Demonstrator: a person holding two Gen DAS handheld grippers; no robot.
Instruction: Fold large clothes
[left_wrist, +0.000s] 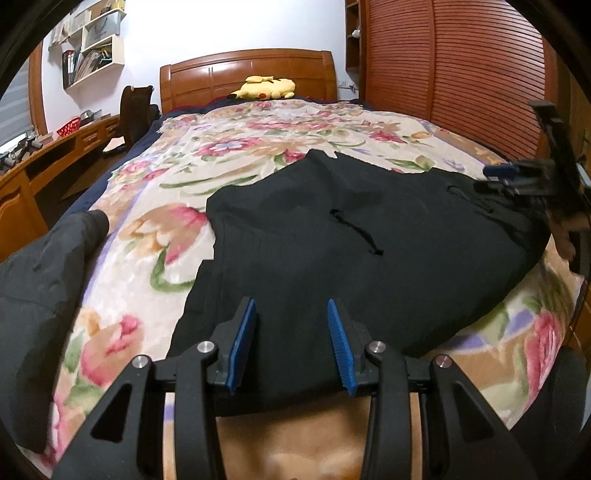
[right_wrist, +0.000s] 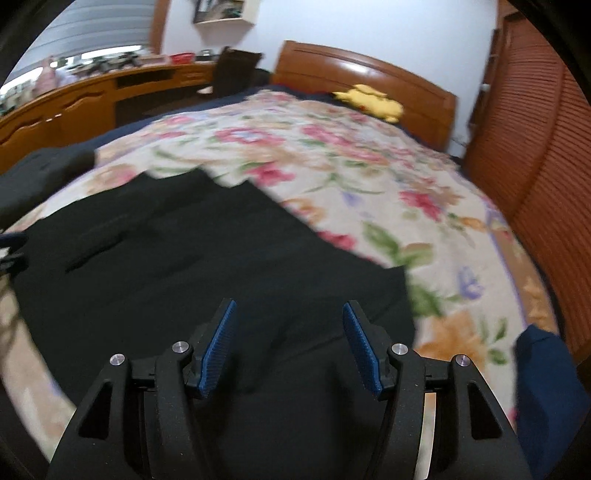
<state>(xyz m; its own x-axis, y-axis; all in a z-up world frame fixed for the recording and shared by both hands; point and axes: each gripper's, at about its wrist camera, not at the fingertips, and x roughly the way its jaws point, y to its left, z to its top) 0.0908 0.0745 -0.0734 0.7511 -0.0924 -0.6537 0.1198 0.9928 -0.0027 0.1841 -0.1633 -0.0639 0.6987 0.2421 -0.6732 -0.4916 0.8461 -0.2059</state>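
Note:
A large black garment (left_wrist: 369, 240) with a drawstring (left_wrist: 354, 229) lies spread flat on the floral blanket (left_wrist: 221, 155) of a bed. My left gripper (left_wrist: 291, 306) hovers over the garment's near edge, its blue pads (left_wrist: 242, 343) apart and nothing pinched between them. In the right wrist view the same black garment (right_wrist: 184, 277) fills the lower left, and my right gripper (right_wrist: 290, 306) stands open just above it, the pads clear of the cloth. From the left wrist view the right gripper (left_wrist: 517, 177) shows as a blur over the garment's far right corner.
A dark grey jacket (left_wrist: 37, 295) lies on the bed's left side. A yellow plush toy (left_wrist: 266, 88) rests by the wooden headboard (left_wrist: 247, 70). A slatted wardrobe (left_wrist: 461, 74) lines the right, a wooden desk (left_wrist: 55, 155) the left. Something navy (right_wrist: 546, 387) sits at the bed's near right.

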